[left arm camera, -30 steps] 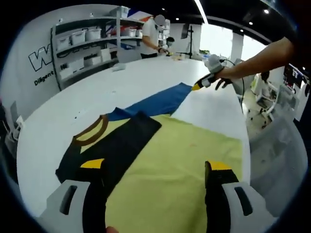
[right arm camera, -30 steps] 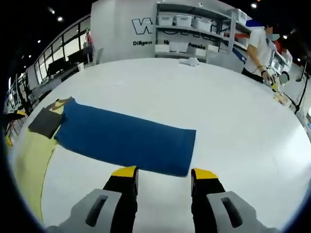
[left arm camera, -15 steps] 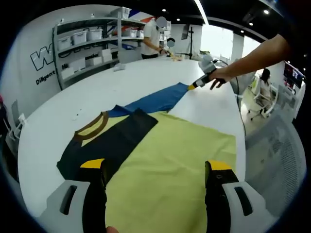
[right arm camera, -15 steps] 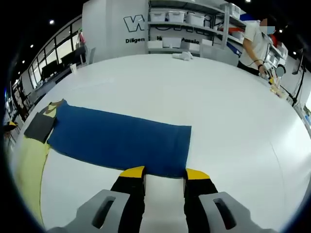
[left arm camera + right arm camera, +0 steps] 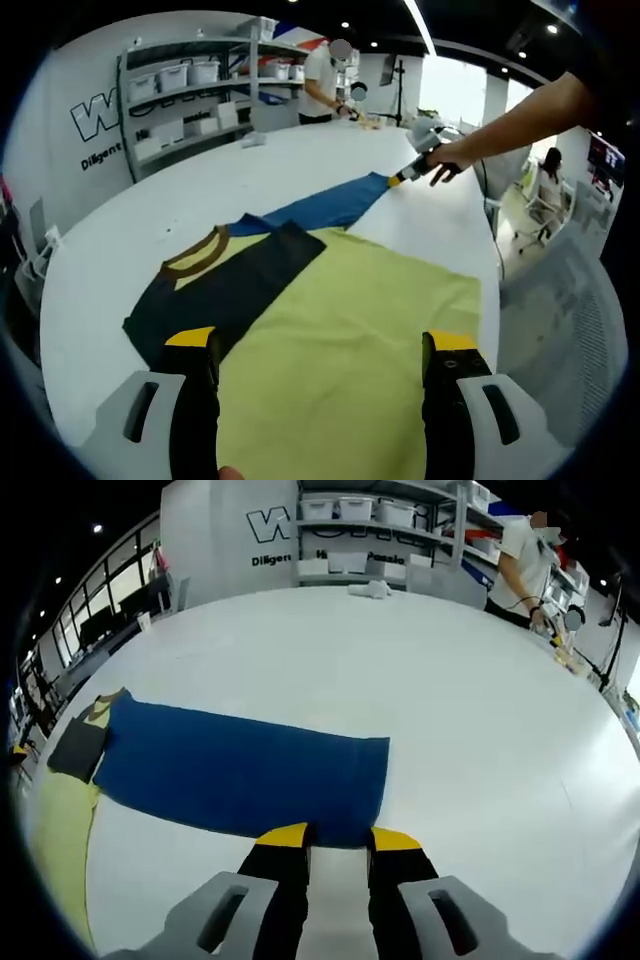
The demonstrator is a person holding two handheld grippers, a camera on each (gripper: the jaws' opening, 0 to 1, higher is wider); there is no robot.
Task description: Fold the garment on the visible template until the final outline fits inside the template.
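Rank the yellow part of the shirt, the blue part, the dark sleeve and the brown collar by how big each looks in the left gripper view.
1. Yellow part, though it lies nearest the camera.
2. Dark sleeve.
3. Blue part, farther off, so it may really be larger.
4. Brown collar.

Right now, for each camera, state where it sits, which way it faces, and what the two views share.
Left gripper view: rides the left claw, looking along its open jaws over the yellow-green and black T-shirt toward the person's outstretched arm.
Right gripper view: rides the right claw, looking across the white table, its jaws close together at the near edge of the long blue cloth strip.
Shared: that strip, the T-shirt, the table and the wall shelves.
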